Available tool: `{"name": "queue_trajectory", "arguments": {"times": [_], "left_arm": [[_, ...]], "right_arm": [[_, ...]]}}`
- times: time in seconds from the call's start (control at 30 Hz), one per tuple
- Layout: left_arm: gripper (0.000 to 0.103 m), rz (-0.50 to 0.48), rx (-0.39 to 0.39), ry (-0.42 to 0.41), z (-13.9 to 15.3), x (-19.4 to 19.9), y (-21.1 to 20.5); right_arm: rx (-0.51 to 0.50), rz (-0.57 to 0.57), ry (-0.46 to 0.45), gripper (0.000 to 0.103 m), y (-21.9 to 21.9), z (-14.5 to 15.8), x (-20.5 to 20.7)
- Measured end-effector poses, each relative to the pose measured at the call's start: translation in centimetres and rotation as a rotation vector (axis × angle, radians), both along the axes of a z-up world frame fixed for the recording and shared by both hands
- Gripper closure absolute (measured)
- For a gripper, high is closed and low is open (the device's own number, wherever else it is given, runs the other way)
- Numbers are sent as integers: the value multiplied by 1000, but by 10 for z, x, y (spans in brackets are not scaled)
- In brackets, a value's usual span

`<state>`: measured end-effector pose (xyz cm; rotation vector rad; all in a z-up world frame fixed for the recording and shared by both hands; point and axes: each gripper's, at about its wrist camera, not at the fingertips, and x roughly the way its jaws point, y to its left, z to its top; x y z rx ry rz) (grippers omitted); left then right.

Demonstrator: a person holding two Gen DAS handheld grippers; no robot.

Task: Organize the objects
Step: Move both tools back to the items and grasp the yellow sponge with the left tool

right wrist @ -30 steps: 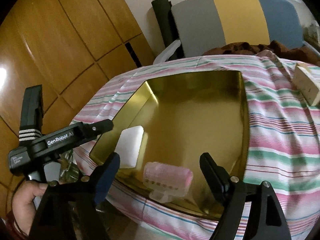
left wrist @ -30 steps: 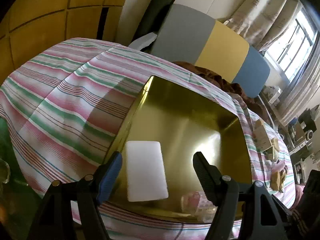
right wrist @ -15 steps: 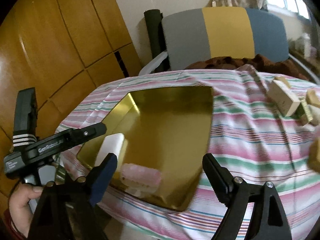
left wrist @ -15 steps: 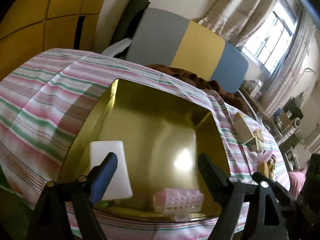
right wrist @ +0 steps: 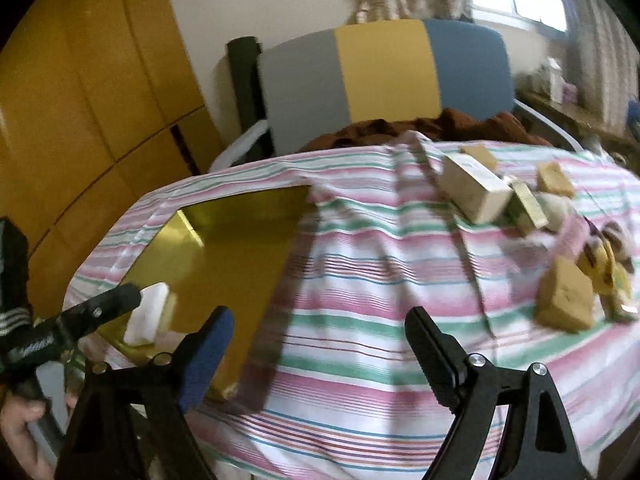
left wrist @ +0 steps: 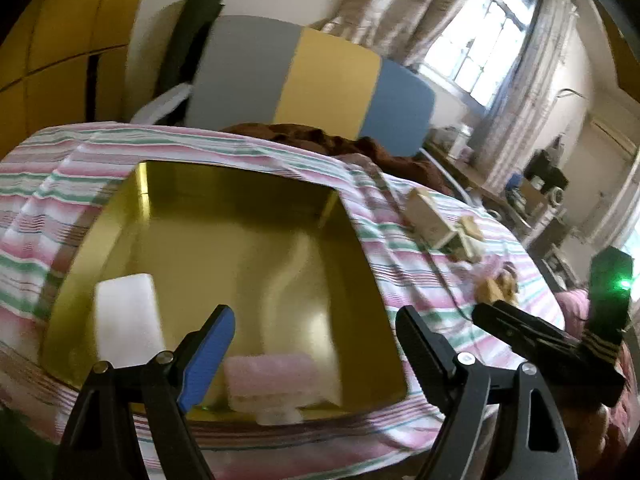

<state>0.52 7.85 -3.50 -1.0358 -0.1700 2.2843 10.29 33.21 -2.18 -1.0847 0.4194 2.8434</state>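
While both jaws hang spread and empty:
Left gripper (left wrist: 316,344): above gold tray (left wrist: 224,216), jaws just widened.
Right gripper (right wrist: 320,344): beside tray.
Foam block (right wrist: 564,300): beyond tray; likely light, squashy; pinch flat sides.

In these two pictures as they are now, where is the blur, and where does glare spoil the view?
Left wrist view: motion blur smears the pink roller and white block; the gold tray mirrors pale streaks, and the window is blown out. Right wrist view: the wooden blocks at right are smeared; the window is overexposed too.
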Motion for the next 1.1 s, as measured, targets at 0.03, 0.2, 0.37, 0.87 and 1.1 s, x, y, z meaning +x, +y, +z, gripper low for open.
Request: {"name": "queue_trajectory", "arguments": {"times": [0.03,0.2,0.37,0.87,1.1], "left_arm": [[19,-14,5,5,1,3,3],[19,-88,-4,32,4,18,23],[19,-115,18,-1,3,28,39],[19,-318,-28,-57,-8,67,130],[19,-389,-59,-100,-19,80,164]], "right_arm": [[-1,-13,-2,15,6,-2,2],[5,-60,-27,15,33,-13,18],[49,-117,-76,15,71,-26,39],[118,-382,-143,15,216,-39,88],[127,-508,-145,16,272,-45,86]]}}
